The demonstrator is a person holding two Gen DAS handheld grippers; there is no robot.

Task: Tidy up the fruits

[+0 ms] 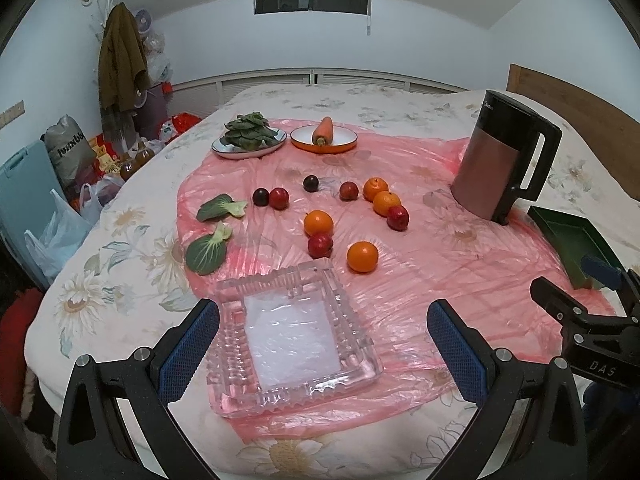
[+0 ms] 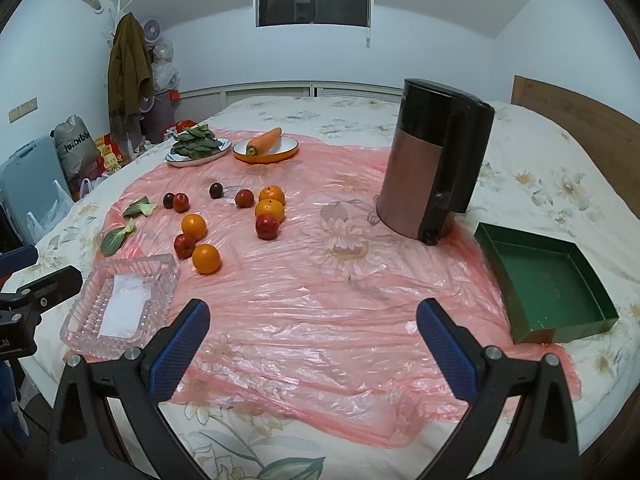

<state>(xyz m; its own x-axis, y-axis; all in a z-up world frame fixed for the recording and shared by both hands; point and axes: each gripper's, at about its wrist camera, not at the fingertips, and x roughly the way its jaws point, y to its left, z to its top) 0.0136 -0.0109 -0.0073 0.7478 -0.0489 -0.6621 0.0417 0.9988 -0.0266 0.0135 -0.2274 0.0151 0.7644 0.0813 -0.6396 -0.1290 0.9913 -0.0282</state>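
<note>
Several oranges, red apples and dark plums lie loose on a pink plastic sheet (image 1: 420,272) spread over a bed. The nearest orange (image 1: 362,256) sits just beyond a clear glass tray (image 1: 294,336), which is empty. My left gripper (image 1: 322,320) hovers open over that glass tray, holding nothing. My right gripper (image 2: 312,316) is open over bare plastic sheet (image 2: 320,304), with the glass tray (image 2: 120,300) to its left and an empty green tray (image 2: 548,284) to its right. In the right wrist view the nearest orange (image 2: 206,258) lies beside a red apple (image 2: 184,245).
A black and copper kettle (image 2: 434,160) stands upright right of the fruit. At the back sit a plate of leafy greens (image 1: 250,136) and an orange-rimmed plate with a carrot (image 1: 323,136). Two loose green leaves (image 1: 208,252) lie at the sheet's left edge. Bags and clutter fill the floor left.
</note>
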